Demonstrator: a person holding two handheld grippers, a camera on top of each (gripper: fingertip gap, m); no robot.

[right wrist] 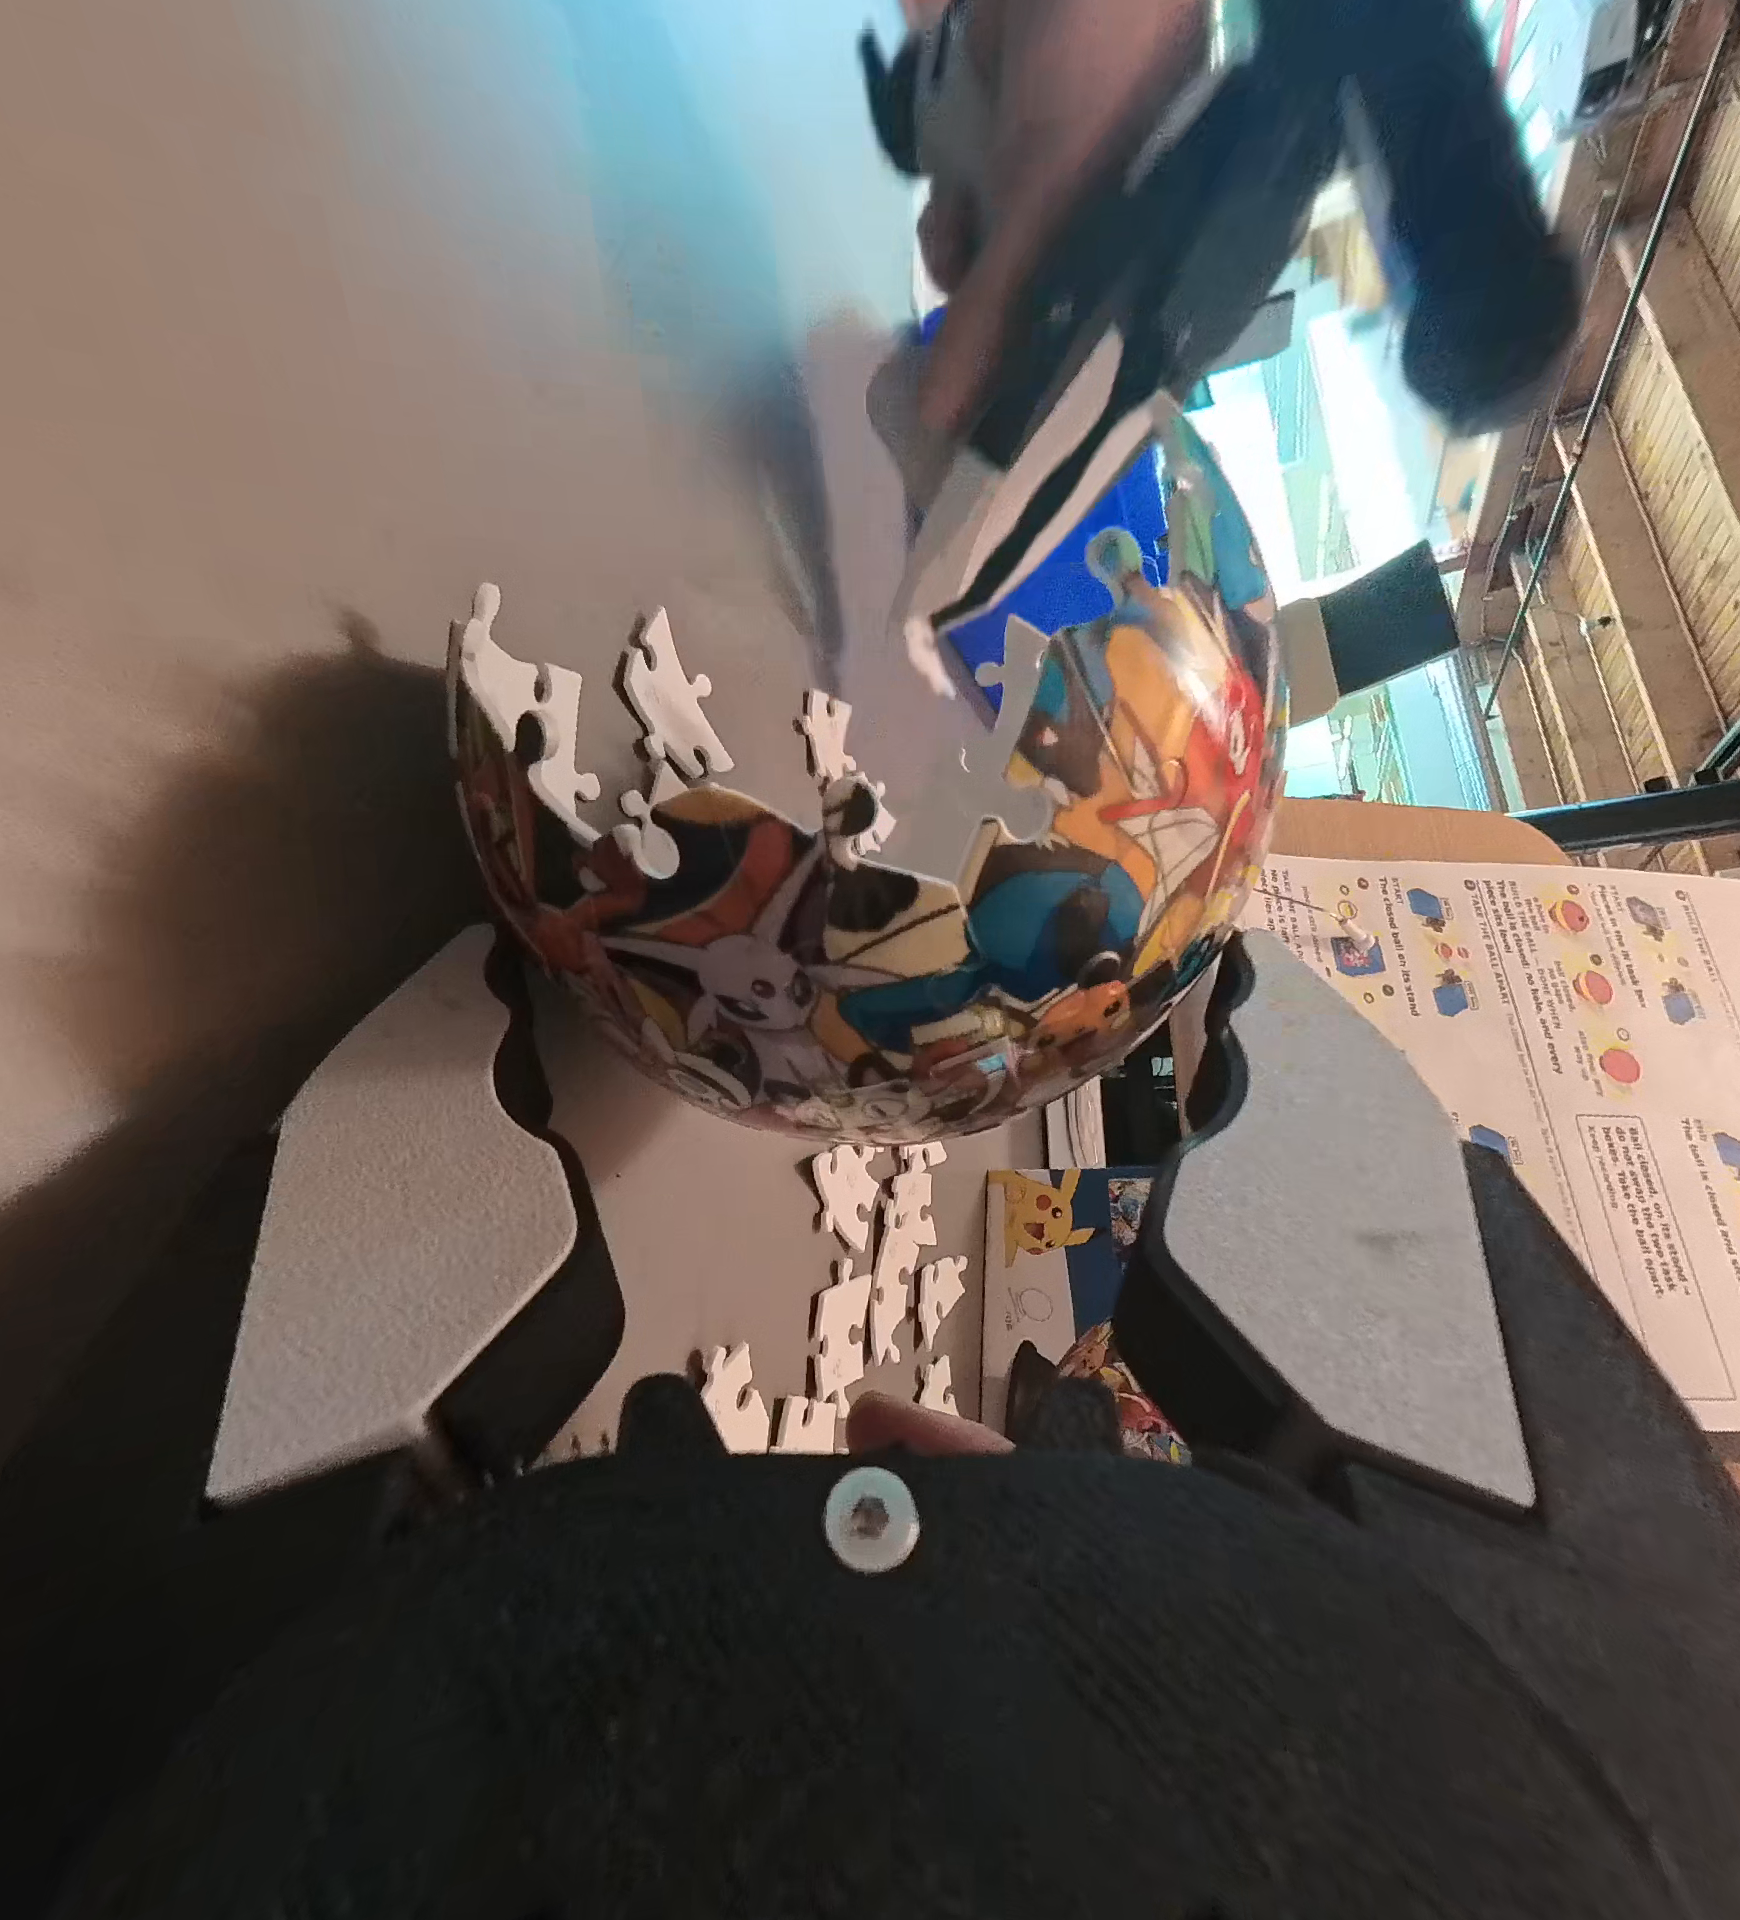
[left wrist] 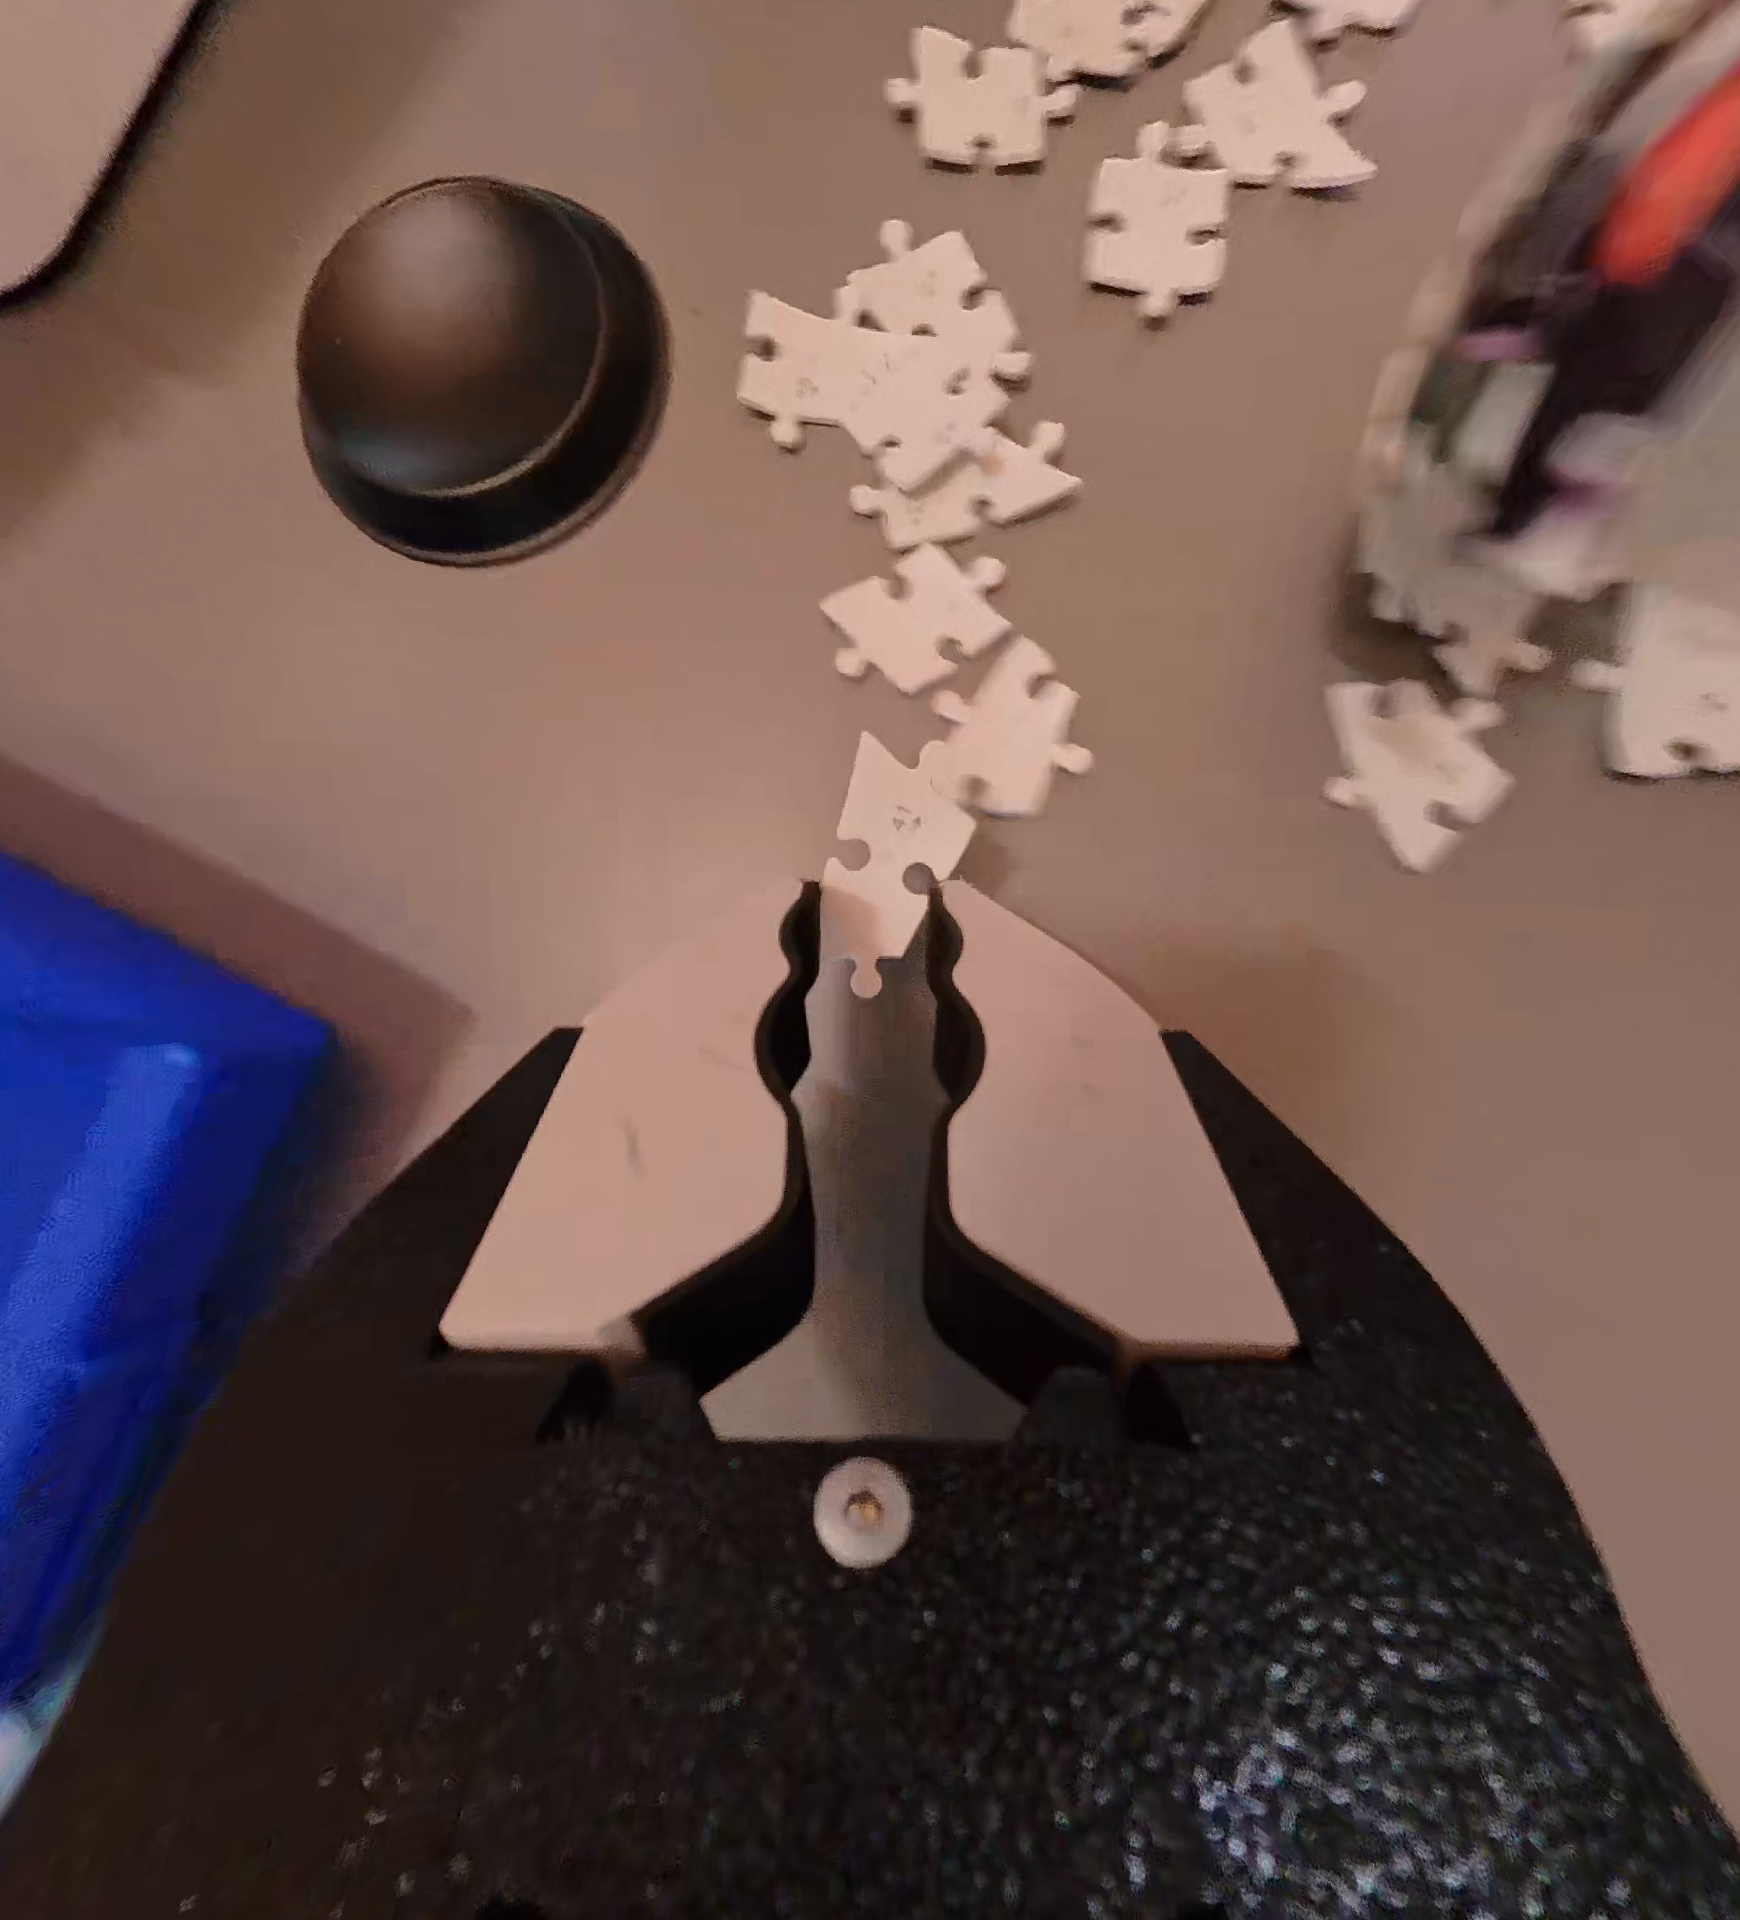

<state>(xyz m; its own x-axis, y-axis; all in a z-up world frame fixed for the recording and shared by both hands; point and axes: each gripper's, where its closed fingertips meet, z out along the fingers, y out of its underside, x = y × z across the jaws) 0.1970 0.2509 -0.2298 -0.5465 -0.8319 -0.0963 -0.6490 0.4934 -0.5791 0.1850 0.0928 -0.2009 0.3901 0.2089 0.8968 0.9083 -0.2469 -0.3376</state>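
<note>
The left tool point(left wrist: 871, 894) pinches a single white puzzle piece point(left wrist: 892, 847) at its fingertips, held above the brownish surface point(left wrist: 533, 727). Beyond that piece a loose trail of white pieces point(left wrist: 907, 416) lies face down on the surface, and to the left of the trail sits a dark round stand point(left wrist: 481, 364). A blue box point(left wrist: 66, 1143) lies nearer the camera than the stand, at the left edge.

The right tool point(right wrist: 871, 956) is spread wide around a partly built puzzle ball point(right wrist: 897, 883), one finger against each side of its colourful shell. The ball's top is open, with jagged white-backed pieces along the rim. The left tool, blurred, reaches in over that opening. Beneath the ball lie more loose pieces point(right wrist: 876, 1278), and to the right of the ball a printed instruction sheet point(right wrist: 1572, 1091) lies flat.
</note>
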